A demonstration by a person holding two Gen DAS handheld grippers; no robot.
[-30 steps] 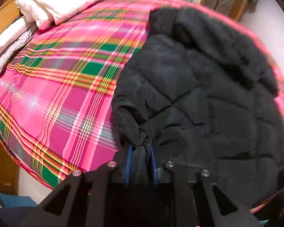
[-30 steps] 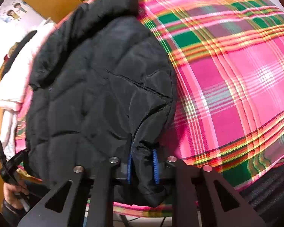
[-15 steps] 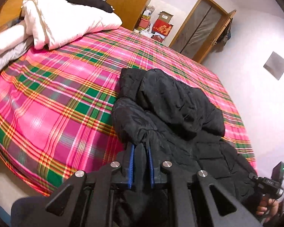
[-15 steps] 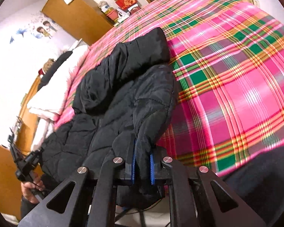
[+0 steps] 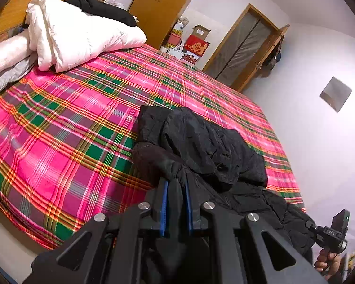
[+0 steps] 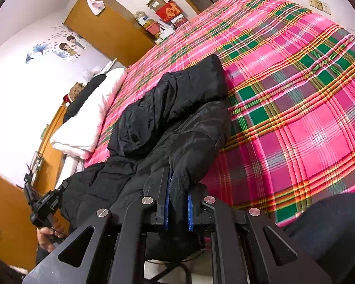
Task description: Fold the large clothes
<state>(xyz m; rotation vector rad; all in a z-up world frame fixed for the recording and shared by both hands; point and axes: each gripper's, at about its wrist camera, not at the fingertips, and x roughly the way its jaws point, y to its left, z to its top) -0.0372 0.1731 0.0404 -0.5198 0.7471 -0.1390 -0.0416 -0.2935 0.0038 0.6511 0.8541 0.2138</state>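
A black padded jacket (image 5: 206, 146) (image 6: 168, 123) lies on the near edge of a bed with a pink plaid cover (image 5: 82, 118) (image 6: 295, 82). Its hood end rests on the bed; its near edge is lifted off the cover. My left gripper (image 5: 176, 189) is shut on one near corner of the jacket, with black cloth pinched between the blue pads. My right gripper (image 6: 178, 187) is shut on the other near corner in the same way. Each wrist view shows the other gripper and the hand holding it, low at the side.
A white duvet (image 5: 82, 37) (image 6: 92, 118) and pillows are piled at the head of the bed. A wooden wardrobe (image 6: 106, 30), boxes and bags (image 5: 191, 45) and a door (image 5: 243, 47) stand beyond the bed. A dark trouser leg (image 6: 331, 232) is near the bed's edge.
Both grippers have risen and tilted up with the jacket's near edge held. The jacket, flat on the cover before, now bunches toward the hood, and more of the room shows.
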